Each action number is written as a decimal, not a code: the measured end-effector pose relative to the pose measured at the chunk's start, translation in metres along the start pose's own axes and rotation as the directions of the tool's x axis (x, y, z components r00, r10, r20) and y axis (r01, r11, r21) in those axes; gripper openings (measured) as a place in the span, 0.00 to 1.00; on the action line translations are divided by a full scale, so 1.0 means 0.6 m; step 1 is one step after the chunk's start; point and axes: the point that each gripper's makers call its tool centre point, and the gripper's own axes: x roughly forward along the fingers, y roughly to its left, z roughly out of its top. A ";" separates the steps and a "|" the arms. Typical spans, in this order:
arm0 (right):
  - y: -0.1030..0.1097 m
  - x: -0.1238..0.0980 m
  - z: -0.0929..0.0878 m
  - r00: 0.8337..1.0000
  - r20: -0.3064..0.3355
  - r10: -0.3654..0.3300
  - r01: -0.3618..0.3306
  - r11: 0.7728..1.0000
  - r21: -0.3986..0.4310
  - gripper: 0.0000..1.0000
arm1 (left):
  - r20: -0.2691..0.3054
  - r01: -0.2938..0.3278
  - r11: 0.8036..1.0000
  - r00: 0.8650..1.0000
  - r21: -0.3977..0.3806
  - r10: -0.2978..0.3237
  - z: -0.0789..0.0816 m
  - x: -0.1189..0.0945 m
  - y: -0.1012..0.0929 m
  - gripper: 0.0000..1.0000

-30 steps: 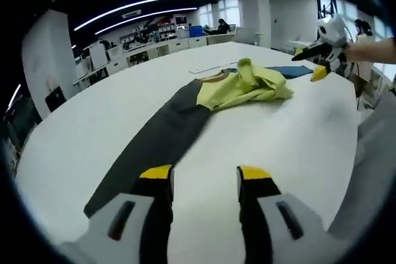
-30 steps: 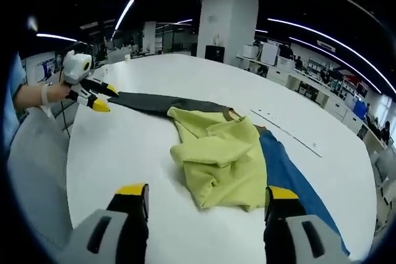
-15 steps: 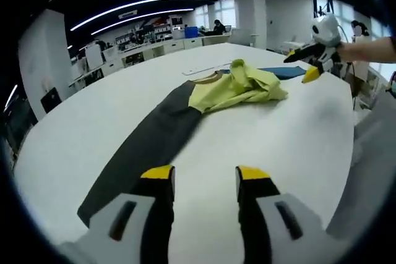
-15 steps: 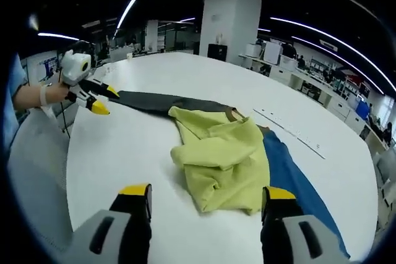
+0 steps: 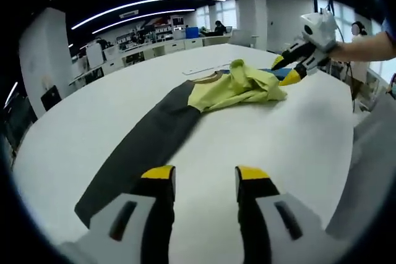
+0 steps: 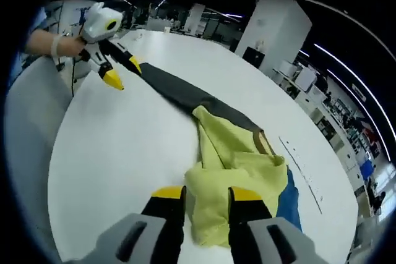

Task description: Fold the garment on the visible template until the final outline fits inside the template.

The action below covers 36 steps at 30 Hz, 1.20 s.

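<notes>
Open-plan office or lab: ceiling light strips (image 5: pixel 148 1), white pillars (image 6: pixel 278 29), rows of desks (image 5: pixel 154 44), large white surface (image 5: pixel 291 134).

A broad white table (image 5: pixel 297 140) is seen beyond the jaws in both views. A garment (image 5: pixel 204 100) is spread on it: in the left gripper view a dark grey sleeve (image 5: pixel 142 149) runs away ahead-left of the jaws to a bunched yellow-green body (image 5: pixel 241 85), with a blue sleeve (image 6: pixel 288 199) beyond it. In the right gripper view, a thin pale strip (image 6: pixel 303 174) lies on the tabletop right of the jaws, past the garment.

The left gripper view looks from the dark sleeve's end toward 1 o'clock. The right gripper view hangs close over the garment (image 6: pixel 238 171), facing 11 o'clock. Both share the table (image 5: pixel 74 122).
</notes>
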 end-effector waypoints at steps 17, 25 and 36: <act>-0.011 -0.021 -0.025 0.999 -0.026 -0.031 0.032 0.998 0.053 0.00 | -0.001 0.041 0.999 0.999 0.008 -0.041 0.011 0.012 -0.008 0.33; 0.038 -0.032 -0.051 1.000 -0.015 -0.021 0.022 0.993 0.120 0.00 | 0.061 0.133 0.991 0.989 0.013 -0.133 0.078 0.046 -0.041 0.24; 0.048 -0.038 -0.062 0.999 0.011 -0.036 0.033 0.978 0.205 0.00 | 0.076 0.275 0.961 0.958 0.027 -0.276 0.149 0.143 -0.114 0.16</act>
